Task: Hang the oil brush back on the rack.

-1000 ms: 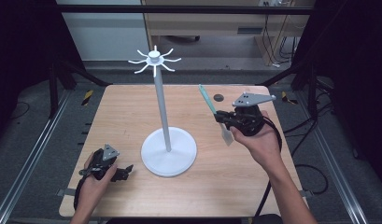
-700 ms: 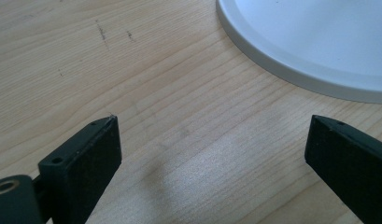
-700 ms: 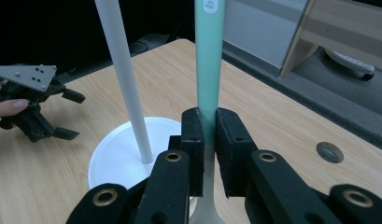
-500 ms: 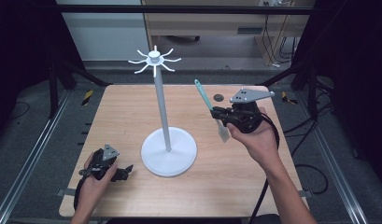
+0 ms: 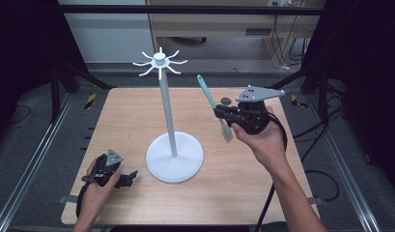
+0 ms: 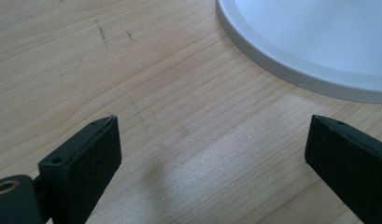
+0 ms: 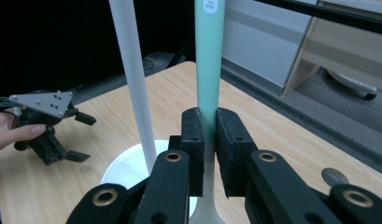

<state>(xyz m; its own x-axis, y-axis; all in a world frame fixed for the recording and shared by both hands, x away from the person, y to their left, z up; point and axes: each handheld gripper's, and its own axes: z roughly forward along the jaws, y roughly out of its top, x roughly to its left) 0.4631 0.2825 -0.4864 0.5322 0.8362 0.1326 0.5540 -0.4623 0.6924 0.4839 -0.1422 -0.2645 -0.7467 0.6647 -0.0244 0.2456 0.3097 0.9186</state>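
A white stand rises from a round base (image 5: 175,157) on the wooden table (image 5: 122,116); its pole (image 5: 167,111) ends in a ring of hooks (image 5: 159,60). My right gripper (image 5: 219,113), held above the table right of the pole, is shut on a spatula (image 5: 204,92) with a teal handle pointing up and left and a pale blade (image 5: 226,130) hanging below. The right gripper view shows my right gripper (image 7: 208,116) with its jaws clamped on the handle (image 7: 209,56), the pole (image 7: 132,79) just left. My left gripper (image 5: 130,176) rests on the table left of the base, open (image 6: 212,135) and holding nothing.
A small dark round disc (image 5: 226,100) lies on the table behind the right gripper, also seen as a disc (image 7: 333,176) at the lower right of the right gripper view. The base's rim (image 6: 319,46) is close ahead of the left gripper. Black frame rails surround the table.
My right gripper has lifted the spatula slightly and shifted it left toward the pole, its handle tip now higher. The left gripper has stayed put.
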